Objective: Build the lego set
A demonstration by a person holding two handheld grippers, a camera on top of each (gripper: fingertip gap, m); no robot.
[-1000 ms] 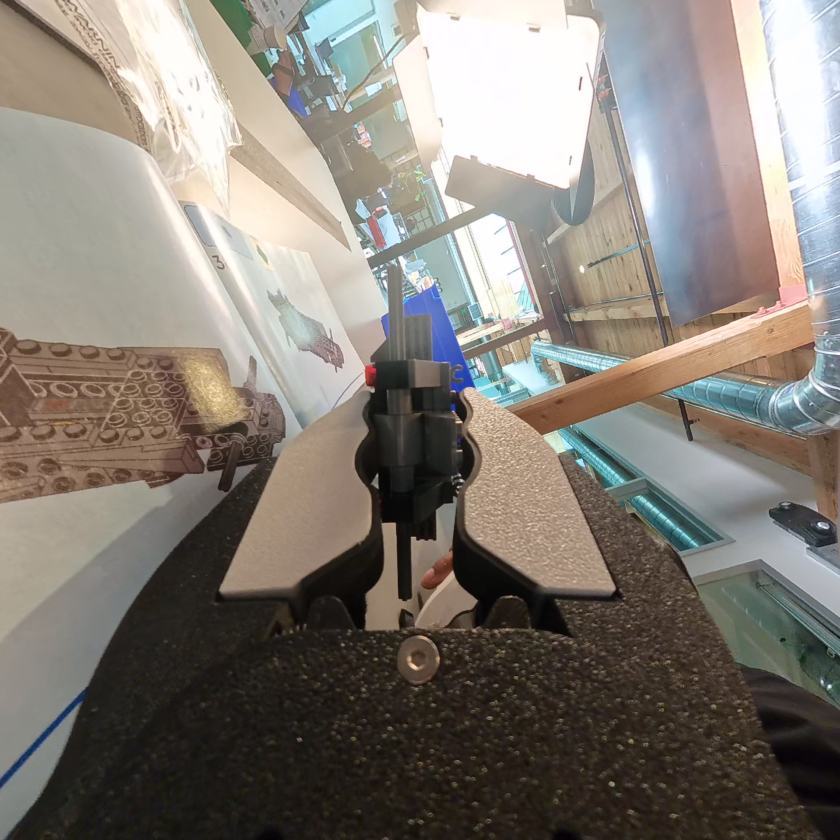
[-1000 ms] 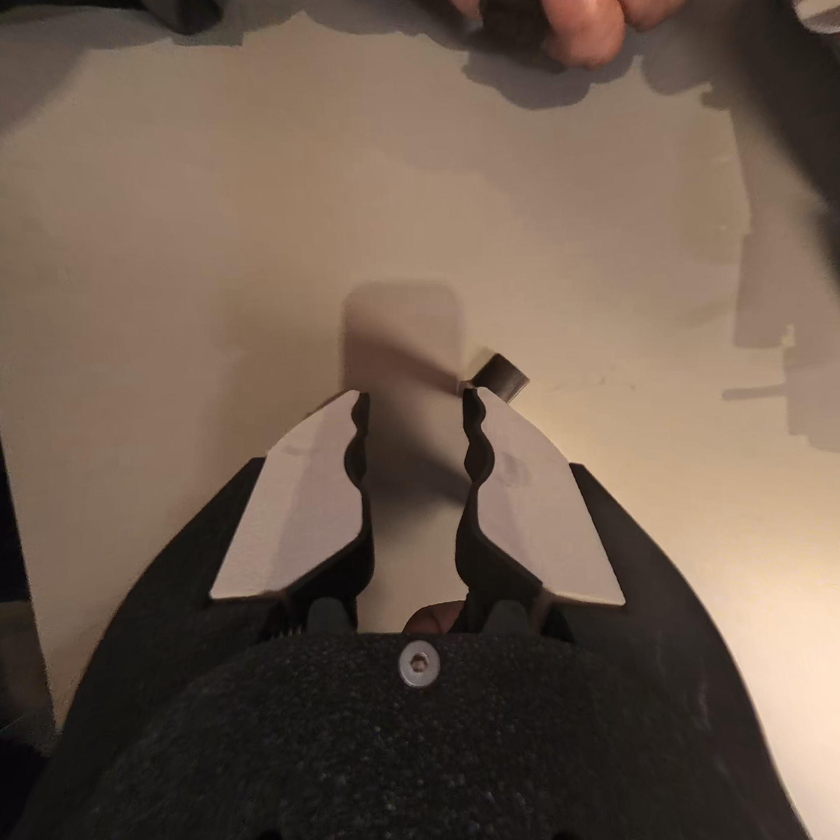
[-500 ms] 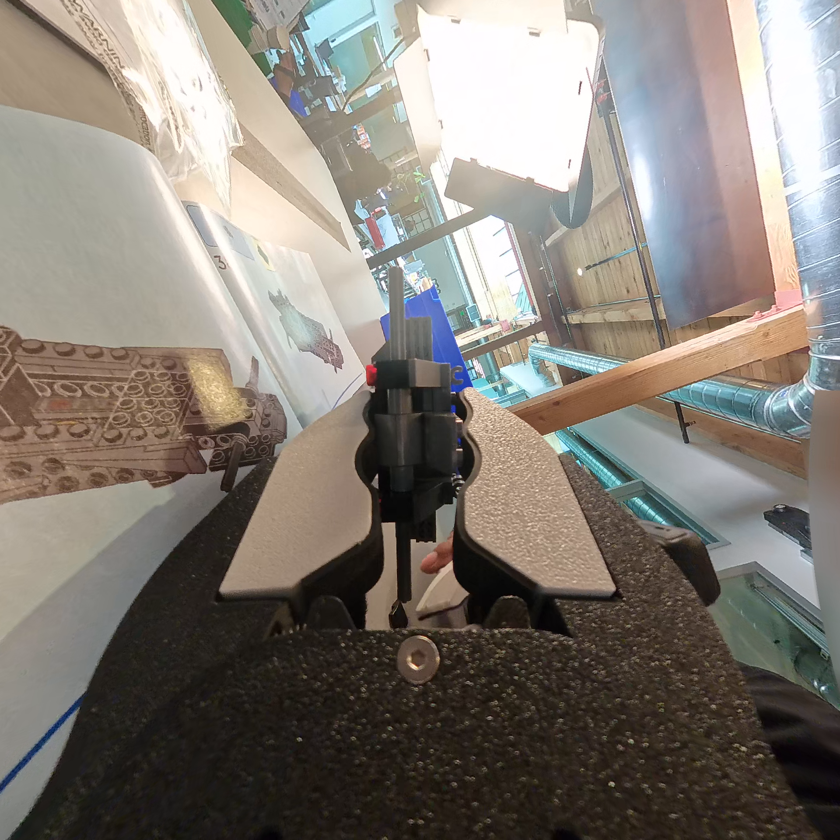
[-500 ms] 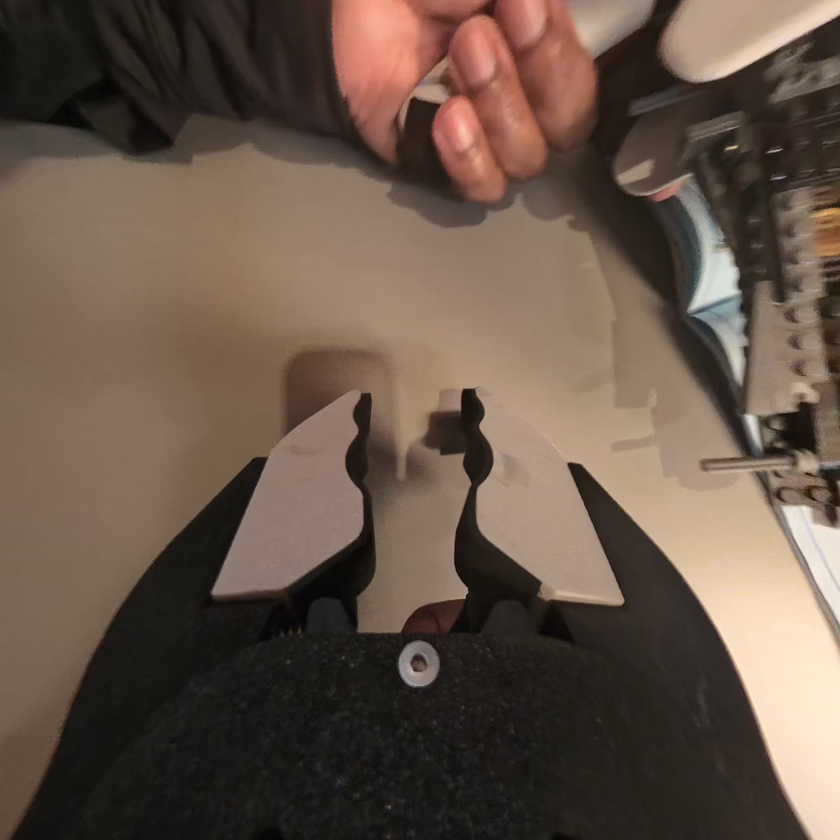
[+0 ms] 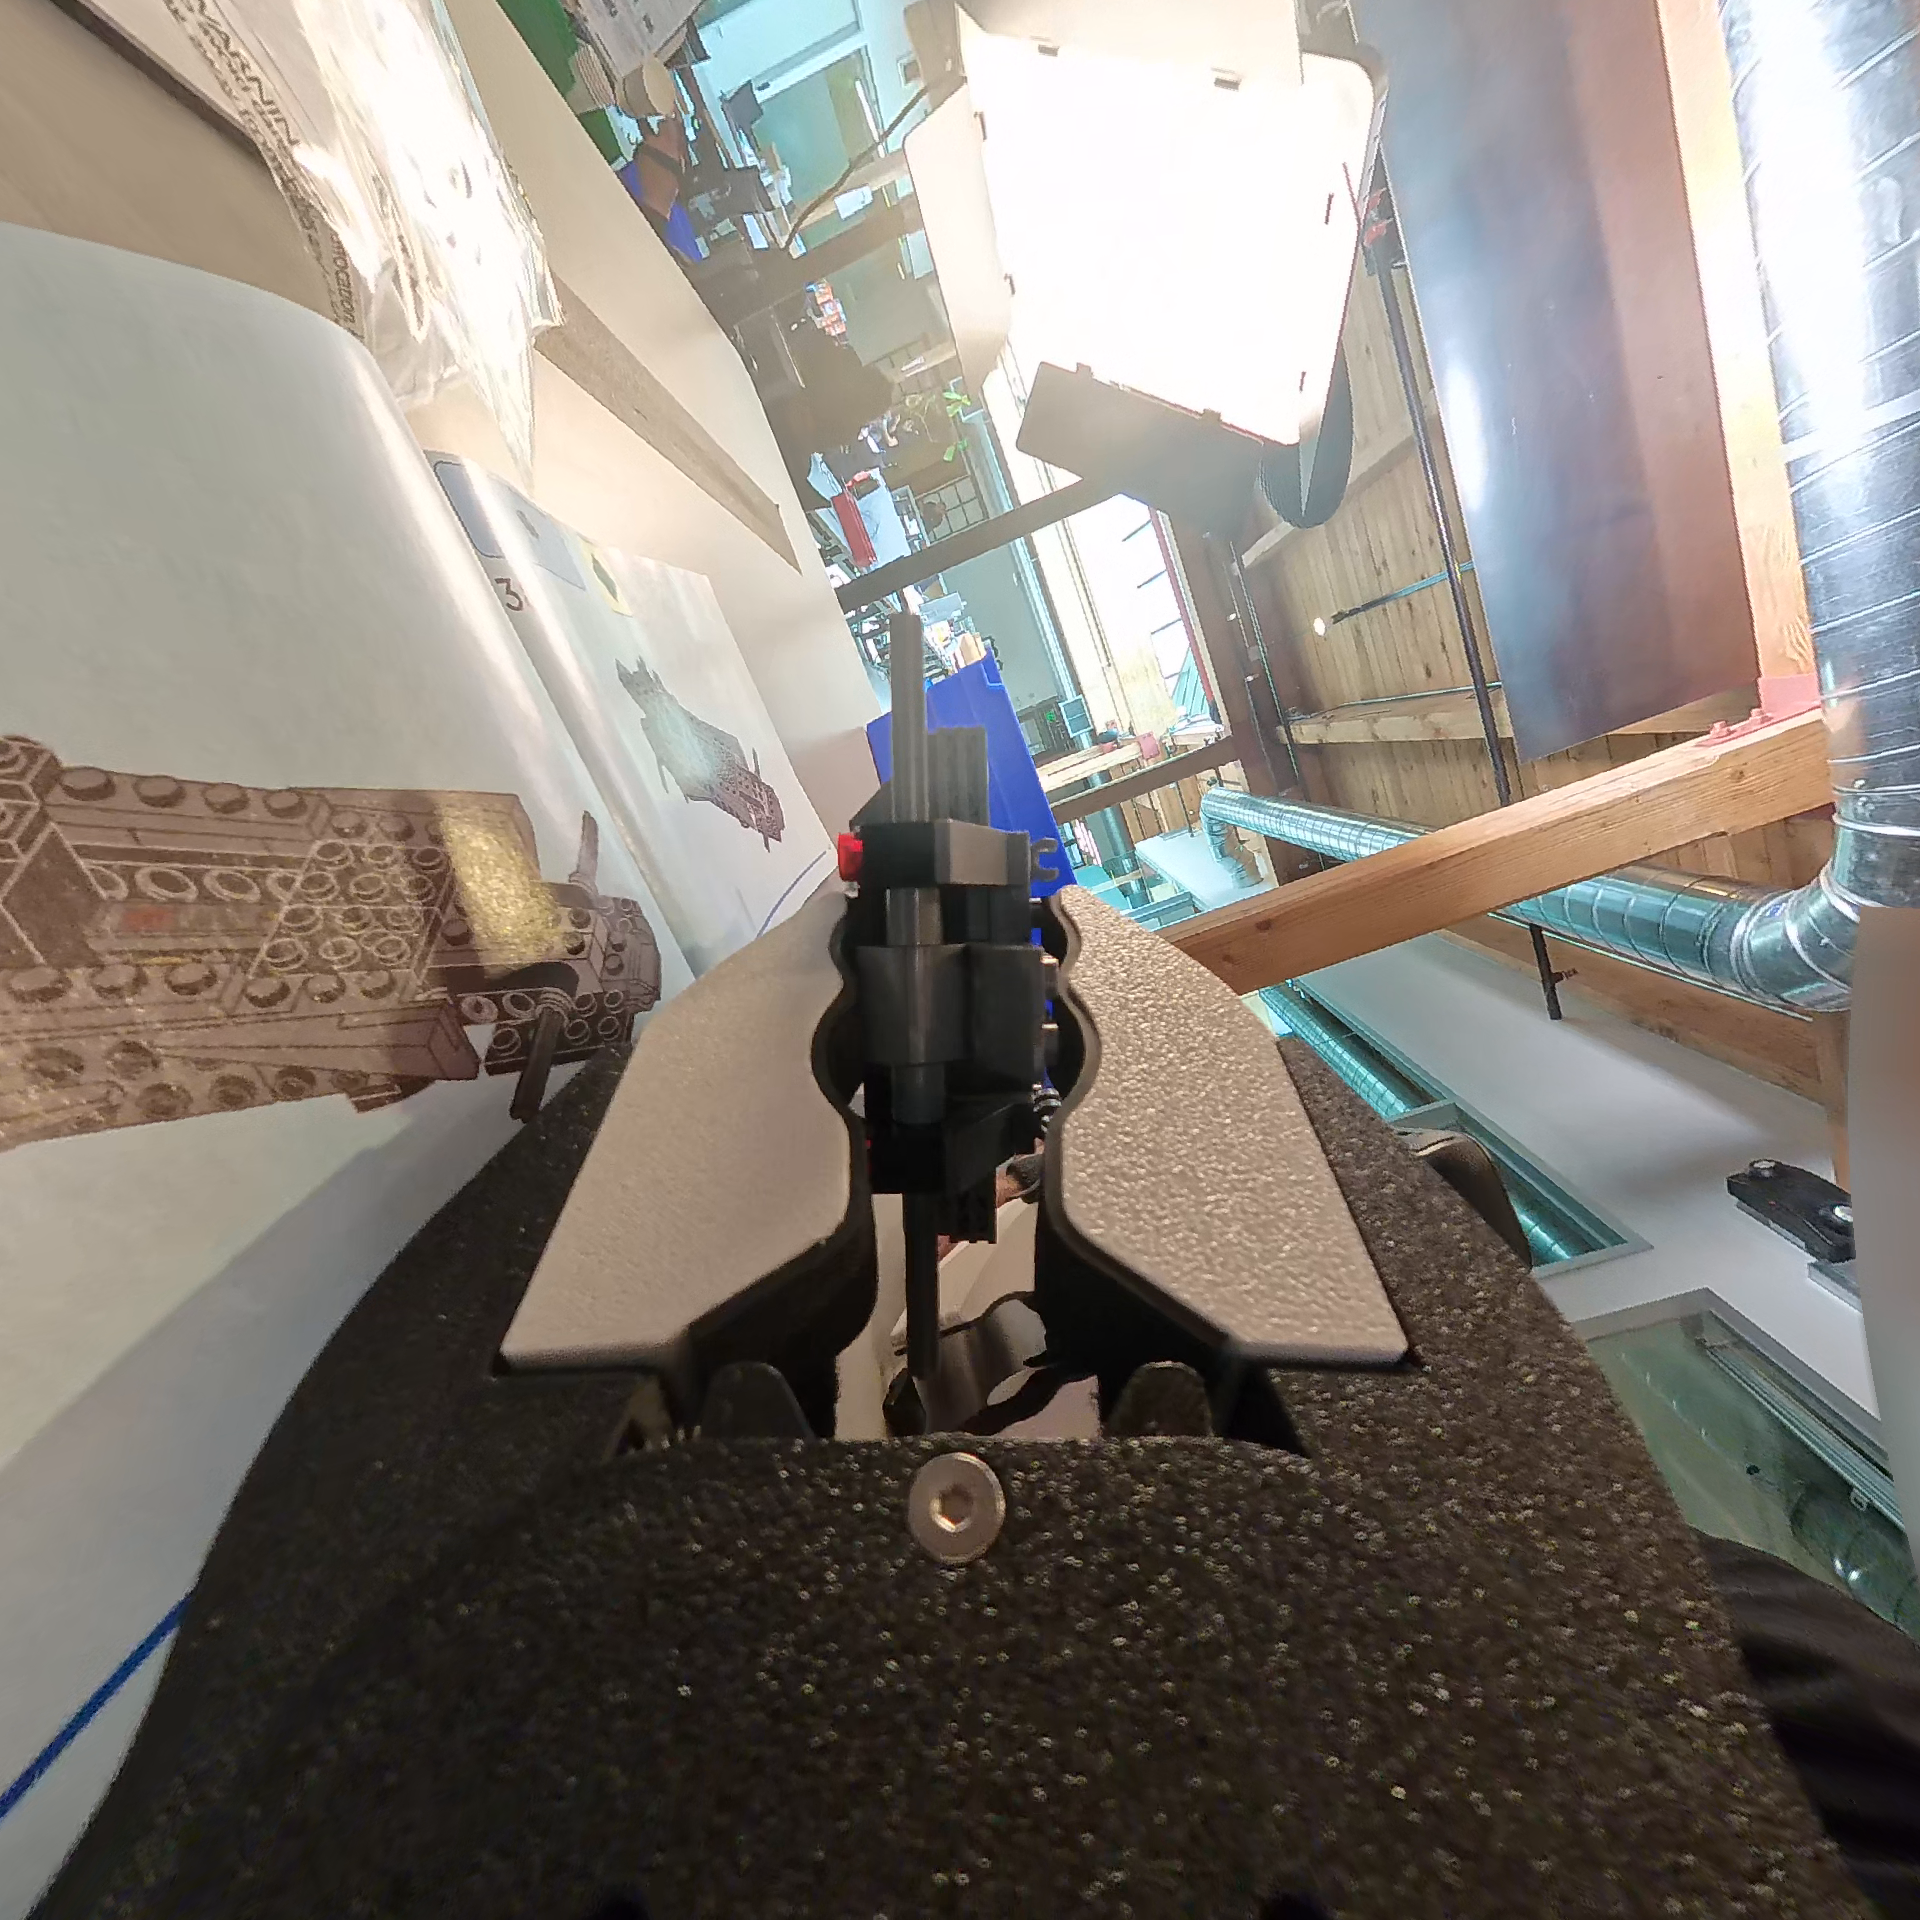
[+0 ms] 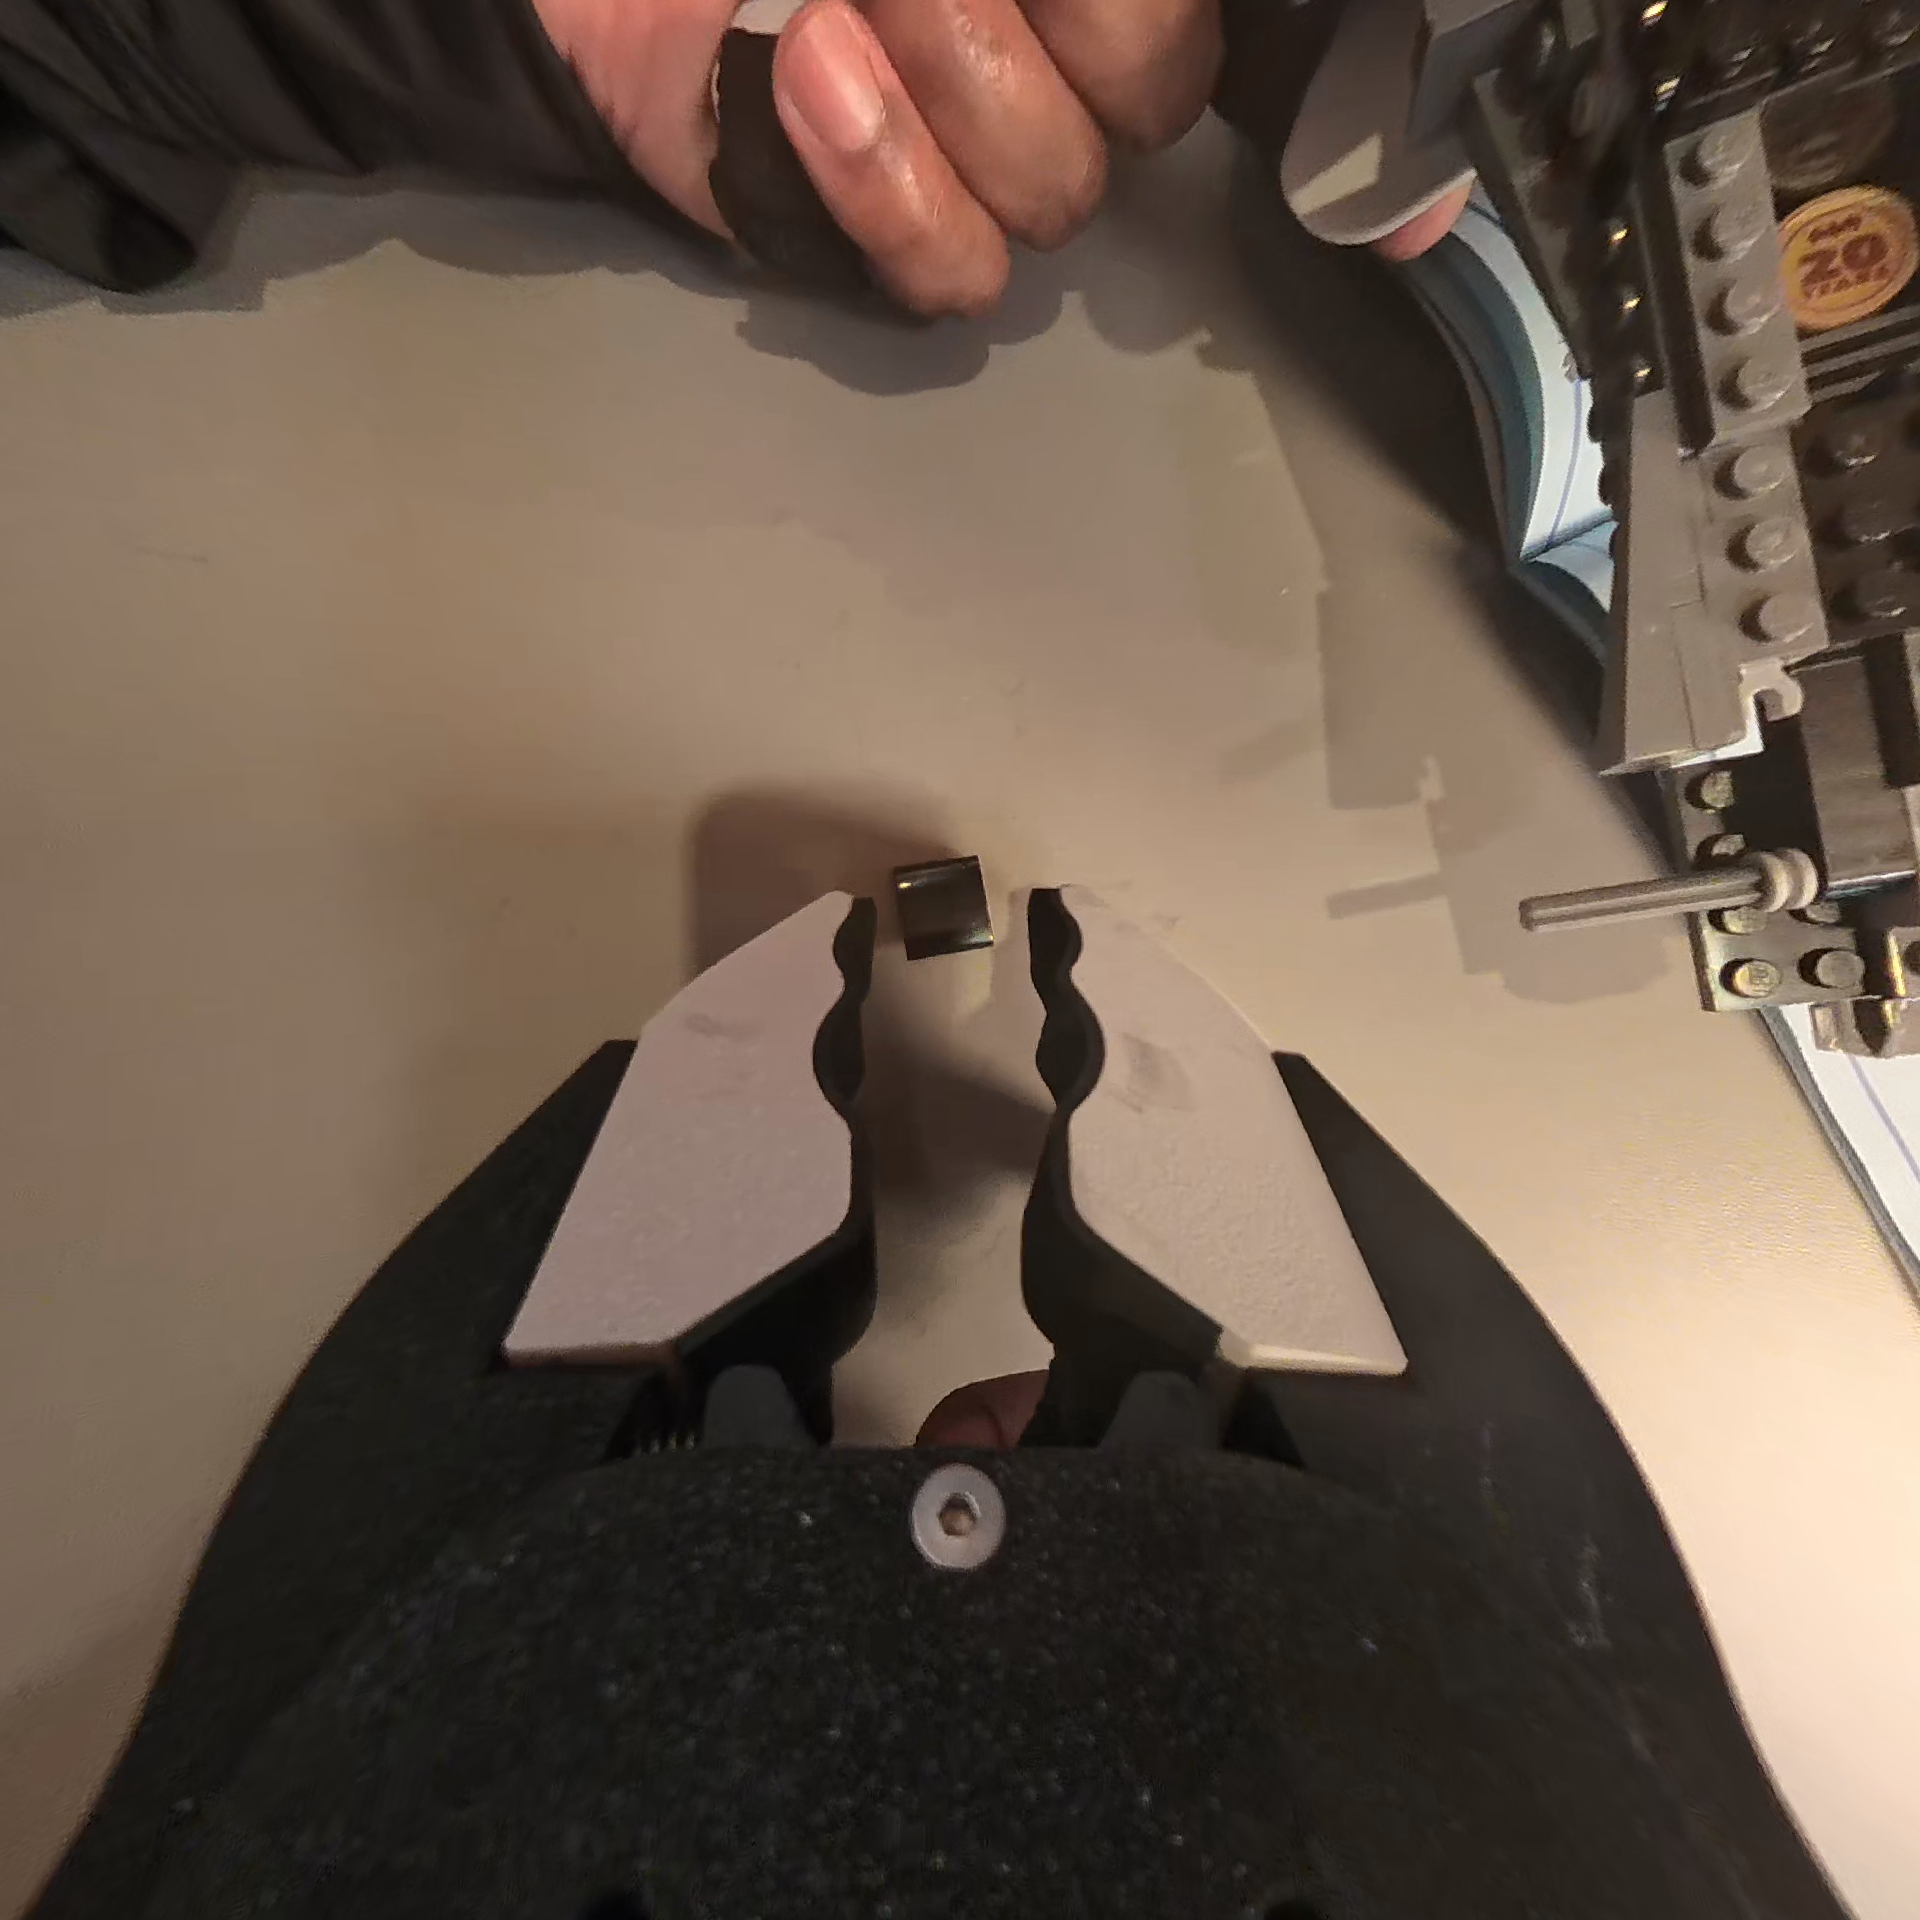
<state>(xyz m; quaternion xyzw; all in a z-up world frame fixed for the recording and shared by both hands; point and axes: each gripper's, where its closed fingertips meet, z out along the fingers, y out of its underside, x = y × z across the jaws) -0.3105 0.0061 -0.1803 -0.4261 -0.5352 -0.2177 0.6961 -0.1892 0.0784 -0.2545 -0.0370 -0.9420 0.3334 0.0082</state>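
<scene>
Where the left wrist view looks sideways, the left gripper (image 5: pixel 948 987) clamps a dark grey brick model (image 5: pixel 940 1023), both pads pressing it, beside an open booklet (image 5: pixel 260 644); a blue bin (image 5: pixel 992 748) behind hides its contents. Seen from the right wrist, the right gripper (image 6: pixel 943 914) stands released around a small dark piece (image 6: pixel 943 911) on the table (image 6: pixel 416 623), gaps either side, near a hand (image 6: pixel 914 135).

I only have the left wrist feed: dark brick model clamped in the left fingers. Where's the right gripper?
Observer: The right gripper is low over the beige table, fingers apart.
Operator: Holding anything?
Observer: No. A small dark piece lies on the table between its fingertips, with a gap on each side.
Operator: Does my model show in that view?
Observer: Yes, the model is at the right edge, a grey axle sticking out toward the piece.
</scene>
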